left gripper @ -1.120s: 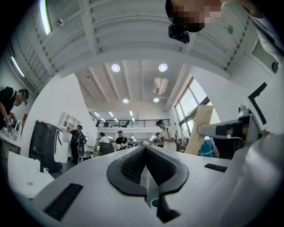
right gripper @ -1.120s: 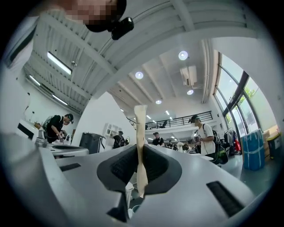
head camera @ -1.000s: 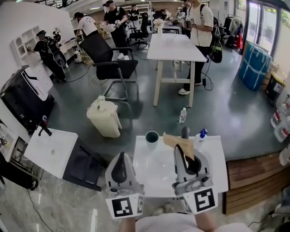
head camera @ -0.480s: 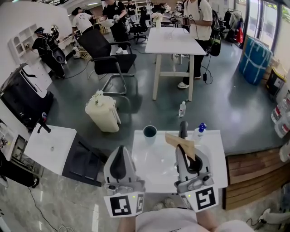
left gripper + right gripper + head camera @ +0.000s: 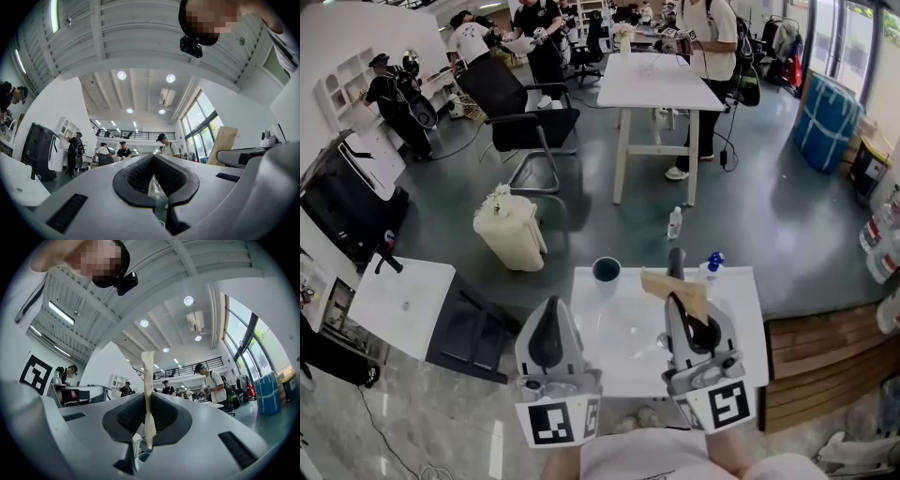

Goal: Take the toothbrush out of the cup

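A dark teal cup (image 5: 607,270) stands at the far edge of the small white table (image 5: 748,309); I see nothing sticking out of it. My right gripper (image 5: 675,305) hovers over the table's right half, shut on a flat tan paper piece (image 5: 675,286) that sticks up past its tips. In the right gripper view that tan paper piece (image 5: 148,380) stands edge-on between the pads of the right gripper (image 5: 147,420), with the cup's rim (image 5: 144,456) low below. My left gripper (image 5: 550,309) is over the table's near left corner, shut and empty; its pads (image 5: 140,176) meet.
A blue-capped bottle (image 5: 711,265) and a dark upright fitting (image 5: 676,258) stand at the table's far right. Beyond are a floor bottle (image 5: 675,223), a white bin with flowers (image 5: 511,234), a black chair (image 5: 520,122), a tall white table (image 5: 656,89) and several people.
The head view has shifted a little, so the table sits slightly higher in frame. Both grippers have drifted only slightly. The right one still holds the tan paper piece.
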Motion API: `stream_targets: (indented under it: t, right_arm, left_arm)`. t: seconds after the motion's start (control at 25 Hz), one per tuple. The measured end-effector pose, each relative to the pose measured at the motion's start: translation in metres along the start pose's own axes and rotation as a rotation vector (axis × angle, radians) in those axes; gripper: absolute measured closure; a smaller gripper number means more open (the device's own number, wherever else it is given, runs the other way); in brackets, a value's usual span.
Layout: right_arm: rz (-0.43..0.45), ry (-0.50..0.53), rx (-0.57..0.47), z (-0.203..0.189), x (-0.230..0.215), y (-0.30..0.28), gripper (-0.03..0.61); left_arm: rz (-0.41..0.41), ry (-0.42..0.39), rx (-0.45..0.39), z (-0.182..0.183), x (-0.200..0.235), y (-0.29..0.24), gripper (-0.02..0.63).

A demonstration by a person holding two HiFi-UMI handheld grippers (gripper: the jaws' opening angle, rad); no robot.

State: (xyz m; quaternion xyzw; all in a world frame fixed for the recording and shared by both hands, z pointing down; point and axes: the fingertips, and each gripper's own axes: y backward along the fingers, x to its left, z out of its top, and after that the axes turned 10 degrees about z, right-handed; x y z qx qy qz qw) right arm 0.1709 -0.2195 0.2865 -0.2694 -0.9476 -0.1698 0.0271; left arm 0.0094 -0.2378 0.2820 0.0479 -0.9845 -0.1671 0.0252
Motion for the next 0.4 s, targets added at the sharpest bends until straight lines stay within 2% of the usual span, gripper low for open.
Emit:
stream_targets:
  t: [0.4]
  right_arm:
    - [0.011,-0.045,-0.018,-0.0038,-0.0027,0.0016,0.549]
  left_arm:
    - [0.003,-0.002,-0.003,-0.0016,-0.0004,0.0008,0.598]
